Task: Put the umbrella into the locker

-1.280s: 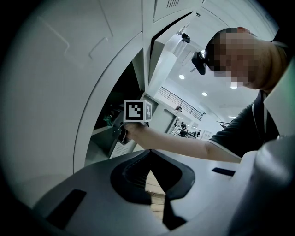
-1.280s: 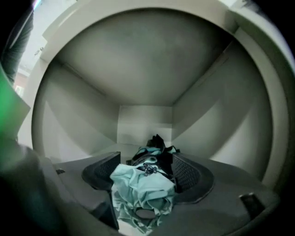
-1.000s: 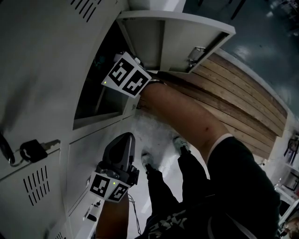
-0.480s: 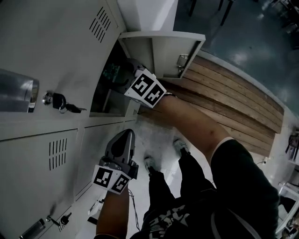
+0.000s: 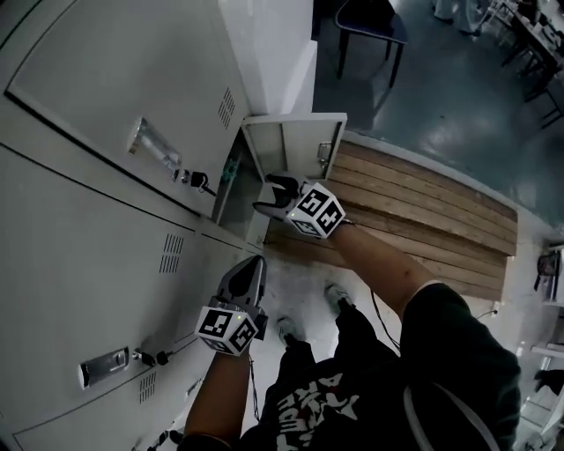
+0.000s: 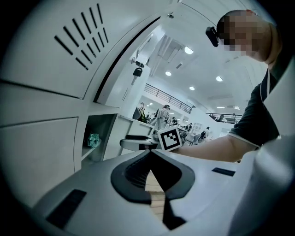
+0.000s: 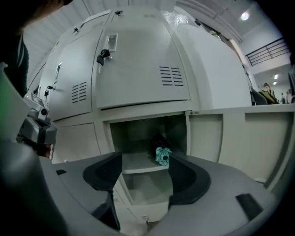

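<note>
The umbrella (image 7: pixel 162 155), a folded teal and dark bundle, lies on the shelf (image 7: pixel 137 163) inside the open locker (image 7: pixel 144 115), towards the right side of that compartment; from the left gripper view it shows as a small teal lump (image 6: pixel 94 139) deep in the same opening. The right gripper (image 7: pixel 144 161) is held just outside the locker mouth, facing straight in, its jaws spread wide with nothing between them, the umbrella well clear of both. In the head view this gripper (image 5: pixel 271 194) sits just in front of the locker's opening, beside the door (image 5: pixel 293 145), which stands swung out from the locker. The left gripper (image 5: pixel 249 271) hangs below the locker, in front of the closed doors under it, pointing up towards it; in its own view the left gripper's (image 6: pixel 150 155) jaw tips meet, closed on nothing, with pale planks (image 6: pixel 156 192) showing through the gap behind them. Those planks (image 5: pixel 423 211) lie on the floor on the side of the locker where its door swings out. A key (image 5: pixel 197 182) hangs in the lock of the door just above the open locker. The person's shoes (image 5: pixel 338 297) stand on the white floor below the locker, and a dark chair (image 5: pixel 370 19) stands well beyond it.
</note>
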The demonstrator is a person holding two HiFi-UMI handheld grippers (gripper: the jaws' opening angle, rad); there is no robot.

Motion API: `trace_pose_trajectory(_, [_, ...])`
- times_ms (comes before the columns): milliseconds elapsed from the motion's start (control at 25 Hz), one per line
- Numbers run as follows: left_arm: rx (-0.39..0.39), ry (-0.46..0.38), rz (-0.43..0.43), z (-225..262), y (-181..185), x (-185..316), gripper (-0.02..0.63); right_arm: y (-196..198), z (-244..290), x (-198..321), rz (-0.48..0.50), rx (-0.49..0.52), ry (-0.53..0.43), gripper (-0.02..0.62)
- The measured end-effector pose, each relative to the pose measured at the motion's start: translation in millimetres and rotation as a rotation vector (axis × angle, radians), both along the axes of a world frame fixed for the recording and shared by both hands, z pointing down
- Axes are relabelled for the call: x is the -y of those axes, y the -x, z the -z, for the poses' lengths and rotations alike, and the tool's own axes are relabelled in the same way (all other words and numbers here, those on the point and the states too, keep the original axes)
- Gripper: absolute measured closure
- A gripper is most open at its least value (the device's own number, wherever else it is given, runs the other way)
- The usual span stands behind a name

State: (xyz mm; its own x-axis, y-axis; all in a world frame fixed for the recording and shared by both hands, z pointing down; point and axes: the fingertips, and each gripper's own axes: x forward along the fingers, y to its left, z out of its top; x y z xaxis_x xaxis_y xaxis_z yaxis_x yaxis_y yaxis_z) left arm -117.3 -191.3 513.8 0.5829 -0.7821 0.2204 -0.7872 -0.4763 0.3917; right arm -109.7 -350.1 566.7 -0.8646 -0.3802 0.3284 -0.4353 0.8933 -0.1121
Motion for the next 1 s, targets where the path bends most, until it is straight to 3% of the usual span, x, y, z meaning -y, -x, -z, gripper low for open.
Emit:
trace_pose_trajectory(440, [0.014, -0.024, -0.155, 55.0, 0.2, -55.3, 0.598, -55.1, 84.3, -93.9, -0.239, 0.127, 0.106, 0.407])
trace_pose_trajectory(680, [0.007, -0.042, -0.212, 80.8, 7.2, -83.6, 0.598, -67.8, 123.1, -154.8, -0.255, 0.094, 0.097, 0.451])
trace_pose_trajectory(1000, [0.005, -0.041, -0.223, 109.8, 1.4, -99.2, 0.598, -108.5, 170.7, -211.2, -0.252, 0.077, 0.067, 0.508])
